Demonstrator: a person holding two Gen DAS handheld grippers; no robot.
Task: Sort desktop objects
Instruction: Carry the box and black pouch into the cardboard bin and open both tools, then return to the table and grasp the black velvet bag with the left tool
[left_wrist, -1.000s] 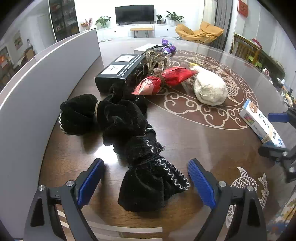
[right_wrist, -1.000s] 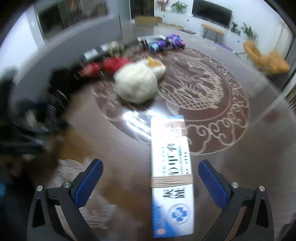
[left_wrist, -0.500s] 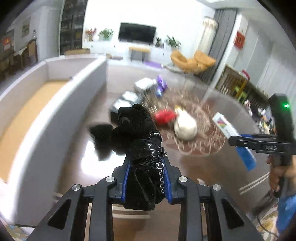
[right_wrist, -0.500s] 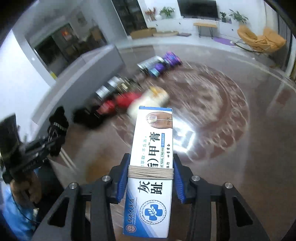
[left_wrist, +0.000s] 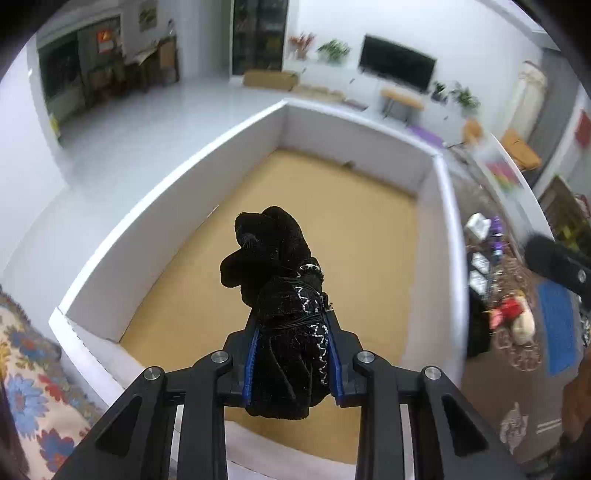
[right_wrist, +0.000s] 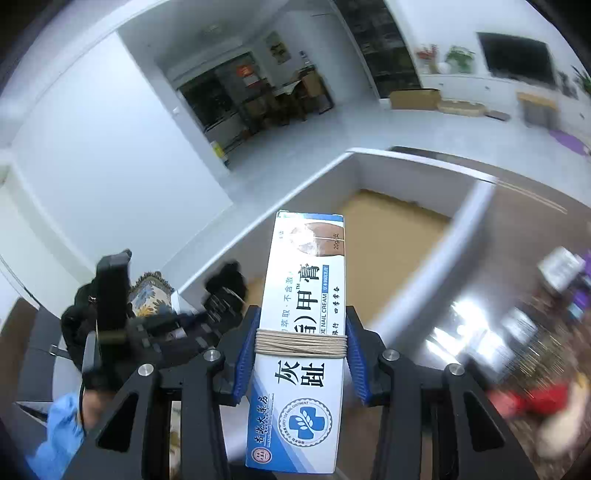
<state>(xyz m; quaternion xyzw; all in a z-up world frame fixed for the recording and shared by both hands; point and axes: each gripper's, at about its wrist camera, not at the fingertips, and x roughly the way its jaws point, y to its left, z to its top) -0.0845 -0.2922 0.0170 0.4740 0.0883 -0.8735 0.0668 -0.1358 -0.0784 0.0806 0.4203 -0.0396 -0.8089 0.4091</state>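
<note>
Black velvet bundle (left_wrist: 284, 306) pinched in left gripper (left_wrist: 291, 354), poised above white box (left_wrist: 177, 184); ointment carton (right_wrist: 306, 325) clamped in right gripper (right_wrist: 301, 354) near the box wall. Best to lower each well inside the walls before releasing, one at a time, keeping grippers apart.

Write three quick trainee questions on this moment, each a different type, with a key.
1. True or false: the left gripper is shut on a black velvet pouch.
2. Multiple choice: what is wound around the nail cream box between the right gripper's pads? A tape; B beige string; C wire.
3. Fill in: below the pouch lies a white-walled box with a ____ floor.

Key: 1 true; 2 B; 3 brown cardboard.
</note>
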